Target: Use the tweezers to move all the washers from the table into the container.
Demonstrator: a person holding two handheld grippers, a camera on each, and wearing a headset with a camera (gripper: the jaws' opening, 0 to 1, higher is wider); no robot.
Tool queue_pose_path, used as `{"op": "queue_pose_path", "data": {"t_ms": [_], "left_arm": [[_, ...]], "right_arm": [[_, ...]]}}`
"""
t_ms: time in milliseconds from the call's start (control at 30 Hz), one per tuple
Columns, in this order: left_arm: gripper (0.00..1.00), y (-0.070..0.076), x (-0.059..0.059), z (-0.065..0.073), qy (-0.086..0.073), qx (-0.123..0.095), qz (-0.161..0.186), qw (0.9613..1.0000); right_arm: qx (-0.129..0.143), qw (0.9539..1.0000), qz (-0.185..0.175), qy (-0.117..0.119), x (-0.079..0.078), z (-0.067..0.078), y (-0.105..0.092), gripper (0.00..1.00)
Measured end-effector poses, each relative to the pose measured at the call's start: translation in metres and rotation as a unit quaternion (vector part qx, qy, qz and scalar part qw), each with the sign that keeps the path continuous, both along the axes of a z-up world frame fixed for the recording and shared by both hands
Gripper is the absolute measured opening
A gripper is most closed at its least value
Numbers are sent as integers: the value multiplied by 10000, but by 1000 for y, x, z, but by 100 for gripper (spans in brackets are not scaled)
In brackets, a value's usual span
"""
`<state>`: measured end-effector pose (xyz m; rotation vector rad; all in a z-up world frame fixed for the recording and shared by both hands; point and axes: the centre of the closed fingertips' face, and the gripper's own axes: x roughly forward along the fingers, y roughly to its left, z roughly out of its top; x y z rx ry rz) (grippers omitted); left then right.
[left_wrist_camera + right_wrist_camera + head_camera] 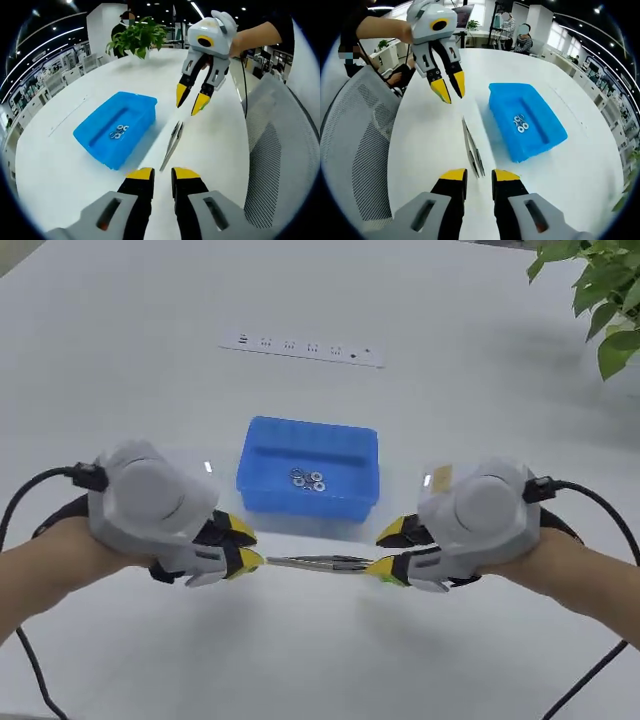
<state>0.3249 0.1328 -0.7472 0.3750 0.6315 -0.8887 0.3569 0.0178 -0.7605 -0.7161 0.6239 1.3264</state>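
Observation:
Steel tweezers [320,563] lie flat on the white table, between my two grippers and untouched. My left gripper [245,545] is open at their left end, with nothing between its yellow tips. At their right end my right gripper [390,550] is open too and just as empty. Behind the tweezers stands the blue container [310,430] with several washers [308,480] in it. In the left gripper view the tweezers [171,145] run from my jaws toward the right gripper [191,100], with the container [102,147] to the left. In the right gripper view the tweezers [471,147] point toward the left gripper [451,89].
A white power strip [300,347] lies at the back of the table. A green plant [600,290] reaches in at the far right corner. A grey mesh chair [272,165] stands by the table's near edge.

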Motion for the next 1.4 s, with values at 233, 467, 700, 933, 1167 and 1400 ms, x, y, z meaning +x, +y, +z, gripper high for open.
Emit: {"op": "queue_pose_path", "data": {"t_ms": [233,467,700,933,1167,1400], "left_arm": [[33,6,-14,39,-502,-481,49,9976],[76,5,-22,65,-695,-750,194,9946],[100,8,-25,86,-830,-754,395,9929],[100,9,-24,100,-967,-781,385,9915],[100,6,-24,111,-1089,-724,343,9908],[100,7,-28,111,-1067,-732,327,9911]], "right_arm": [[481,9981,-80,-371,4,38,-8,39],[716,9957,-110,-577,-2,66,-13,59],[1135,9925,-237,-394,-17,90,-12,76],[1207,9922,-172,-255,-28,93,-19,97],[1231,9921,-192,-168,-33,94,-22,100],[1198,9924,-221,-180,-34,94,-24,100]]}}
